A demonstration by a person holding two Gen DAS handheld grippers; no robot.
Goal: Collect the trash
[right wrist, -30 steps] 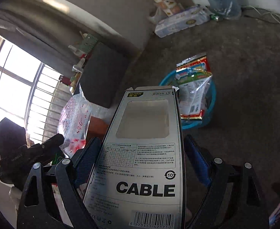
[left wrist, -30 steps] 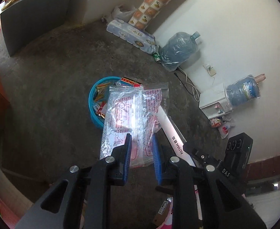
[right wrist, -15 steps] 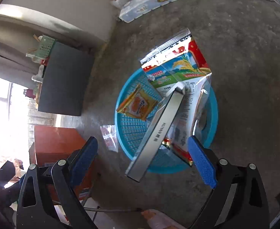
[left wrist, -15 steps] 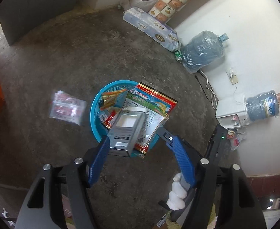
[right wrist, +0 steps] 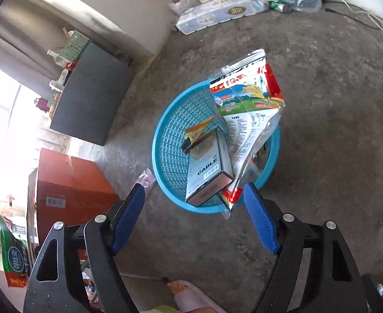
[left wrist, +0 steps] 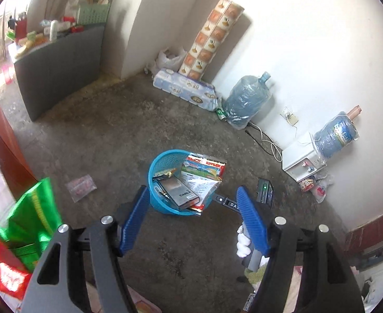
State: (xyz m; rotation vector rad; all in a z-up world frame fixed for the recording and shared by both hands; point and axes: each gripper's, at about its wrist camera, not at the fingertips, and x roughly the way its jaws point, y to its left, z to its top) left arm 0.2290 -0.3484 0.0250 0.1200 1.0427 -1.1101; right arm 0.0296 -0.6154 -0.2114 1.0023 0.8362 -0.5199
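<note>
A blue mesh basket (left wrist: 158,162) (right wrist: 170,140) stands on the concrete floor. In it lie a grey CABLE box (left wrist: 178,191) (right wrist: 209,167), a large rice bag (left wrist: 202,170) (right wrist: 246,99) and a small orange wrapper (right wrist: 199,130). A clear plastic packet (left wrist: 80,184) lies on the floor left of the basket; its edge shows in the right wrist view (right wrist: 145,178). My left gripper (left wrist: 193,221) is open and empty, above and in front of the basket. My right gripper (right wrist: 194,219) is open and empty, just above the basket's near rim.
A grey cabinet (left wrist: 61,65) and a brown cabinet (right wrist: 68,182) stand to the left. Tissue rolls (left wrist: 183,88), water jugs (left wrist: 246,104) and a white box (left wrist: 302,160) line the wall. A green bag (left wrist: 32,216) is at lower left. A foot (right wrist: 188,294) is below.
My left gripper let go of the clear packet, which now lies on the floor. My right gripper let go of the CABLE box, which now lies in the basket. Both grippers have pulled back.
</note>
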